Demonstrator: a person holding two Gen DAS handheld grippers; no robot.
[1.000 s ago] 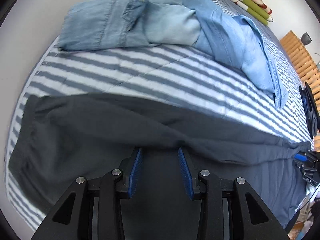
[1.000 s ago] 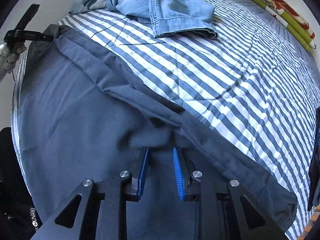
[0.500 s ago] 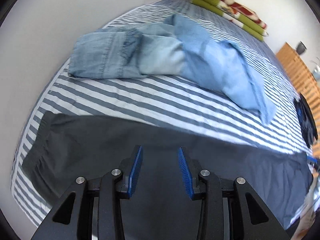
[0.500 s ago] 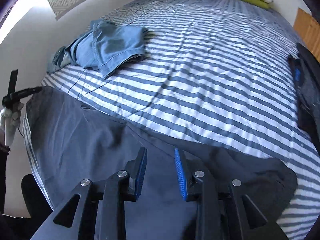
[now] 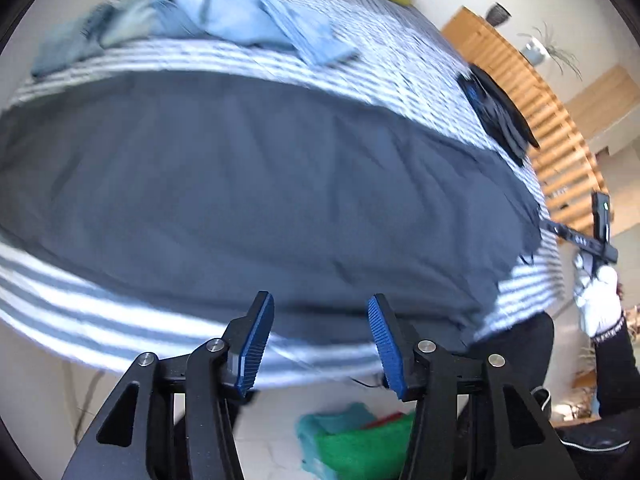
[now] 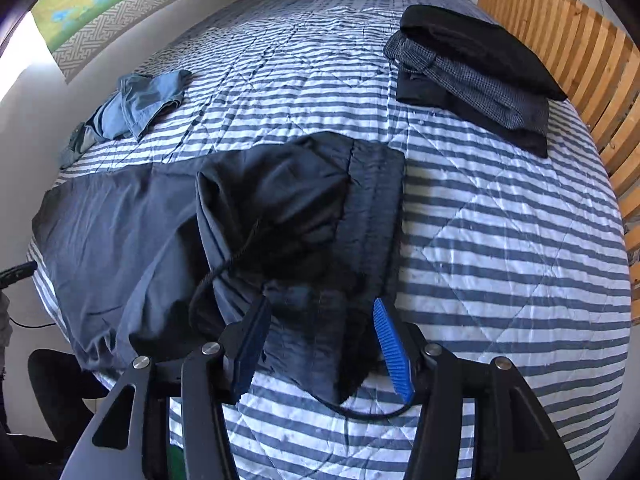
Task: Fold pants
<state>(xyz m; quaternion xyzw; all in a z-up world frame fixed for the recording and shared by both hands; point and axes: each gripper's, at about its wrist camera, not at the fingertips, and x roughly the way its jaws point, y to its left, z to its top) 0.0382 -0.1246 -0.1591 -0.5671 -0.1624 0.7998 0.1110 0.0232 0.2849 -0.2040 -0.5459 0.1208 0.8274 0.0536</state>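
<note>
Dark grey pants [image 6: 168, 240] lay flat across the near end of the striped bed [image 6: 500, 240], waistband and drawstring bunched toward the right gripper [image 6: 320, 344]. That gripper's jaws had just been opening and stood apart above the waistband, pads off the cloth. The left gripper [image 5: 320, 340], jaws also just opened and holding nothing, hung over the bed's edge; a folded dark clothes stack [image 6: 480, 76] sat near the wooden slats [image 6: 568, 40].
</note>
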